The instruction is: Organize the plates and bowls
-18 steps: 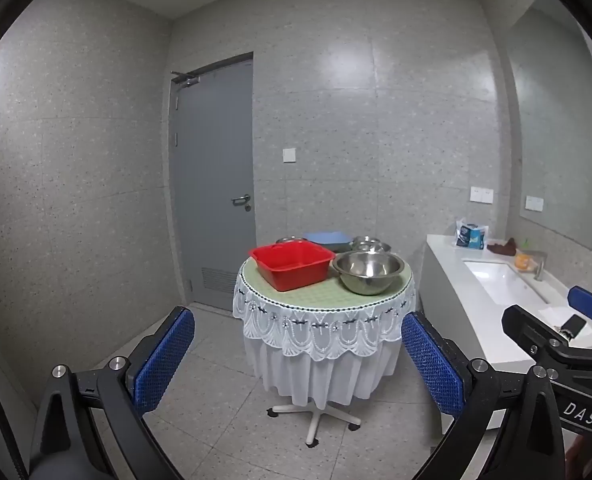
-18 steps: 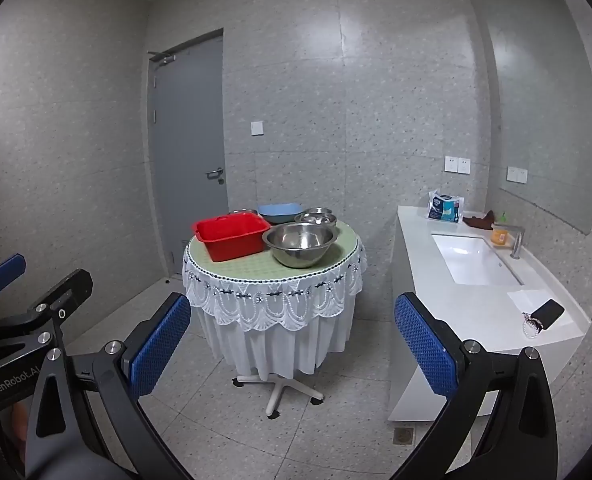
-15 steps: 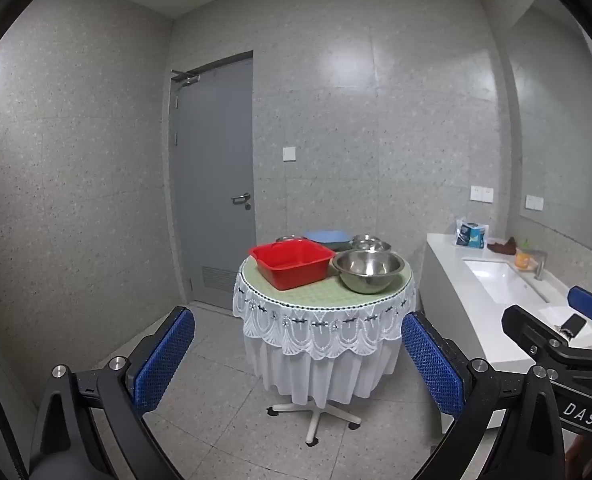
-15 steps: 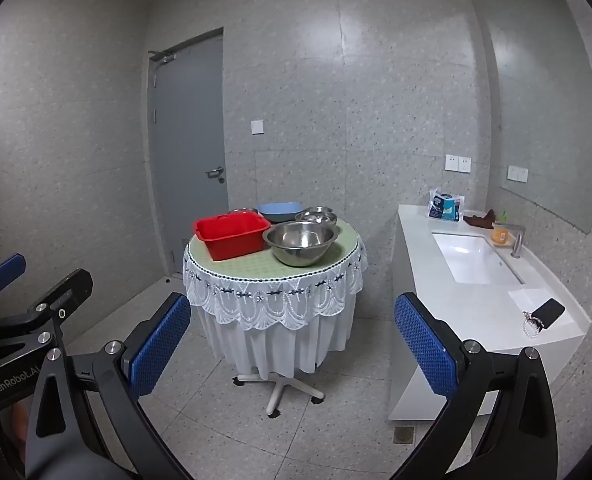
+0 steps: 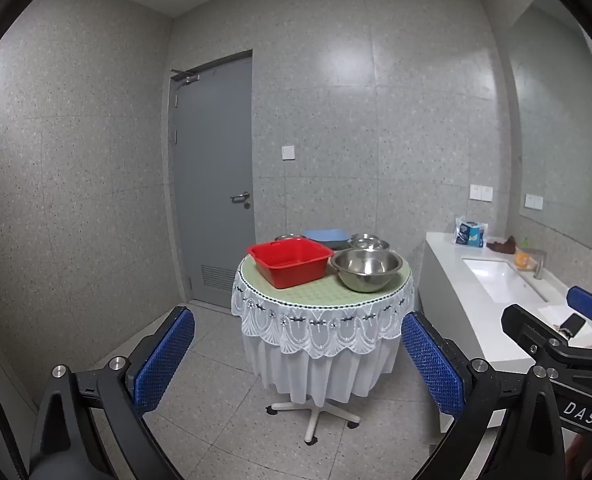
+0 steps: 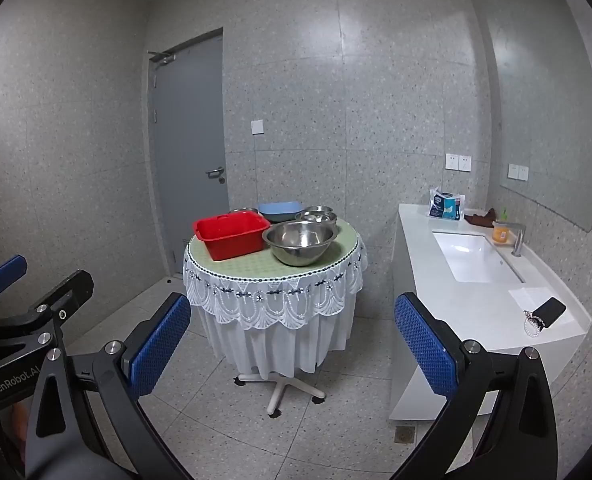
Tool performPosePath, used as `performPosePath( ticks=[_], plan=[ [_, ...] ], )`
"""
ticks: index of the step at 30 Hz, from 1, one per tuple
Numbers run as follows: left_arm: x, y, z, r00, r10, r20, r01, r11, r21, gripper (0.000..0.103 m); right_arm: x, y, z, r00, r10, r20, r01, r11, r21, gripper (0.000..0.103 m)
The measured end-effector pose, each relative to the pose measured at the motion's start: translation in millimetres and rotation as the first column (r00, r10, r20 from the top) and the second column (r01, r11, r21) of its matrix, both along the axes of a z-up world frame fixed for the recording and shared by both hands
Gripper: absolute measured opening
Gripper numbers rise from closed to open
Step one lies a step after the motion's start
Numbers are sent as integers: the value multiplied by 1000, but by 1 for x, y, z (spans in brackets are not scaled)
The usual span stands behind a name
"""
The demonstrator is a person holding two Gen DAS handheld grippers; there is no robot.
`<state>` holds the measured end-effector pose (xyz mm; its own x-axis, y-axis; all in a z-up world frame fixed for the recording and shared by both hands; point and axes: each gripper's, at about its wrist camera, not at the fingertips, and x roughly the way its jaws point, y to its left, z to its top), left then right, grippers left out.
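Red tub; steel bowl; blue plate; white lace cloth.

My left tongs stand wide apart with nothing between their blue textured pads, held well back from a small round desk draped in a white lace-edged cloth. On the desk, a red rectangular plastic tub sits just left of a large shiny steel bowl. Behind them are a pale blue plastic dish and smaller steel bowls. A grey door is closed in the speckled tile wall behind. At right runs a white vanity with a sink. My right tongs poke in at the right edge, also open.
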<state>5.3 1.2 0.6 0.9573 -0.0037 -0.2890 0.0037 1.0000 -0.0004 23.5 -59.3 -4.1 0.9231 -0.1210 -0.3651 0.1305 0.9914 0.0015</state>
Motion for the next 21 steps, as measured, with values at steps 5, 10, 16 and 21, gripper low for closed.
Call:
performPosePath(
  ticks=[5,10,16,21],
  plan=[
    [-2,-1,1,1000,0,1,0,1000,0,102,0,-1,1,1000,-1,0,1,1000,1,103],
    [-4,-3,4,1000,-2,5,2,1000,3,102,-4,0,3,1000,-1,3,1,1000,1,103],
    [-8,-6,6,1000,-6,5,6,1000,5,102,-4,-6,5,1000,-6,8,6,1000,3,103],
    [-9,-4,5,1000,-9,6,9,1000,4,102,-7,-7,4,1000,-9,15,9,1000,3,103]
  ],
)
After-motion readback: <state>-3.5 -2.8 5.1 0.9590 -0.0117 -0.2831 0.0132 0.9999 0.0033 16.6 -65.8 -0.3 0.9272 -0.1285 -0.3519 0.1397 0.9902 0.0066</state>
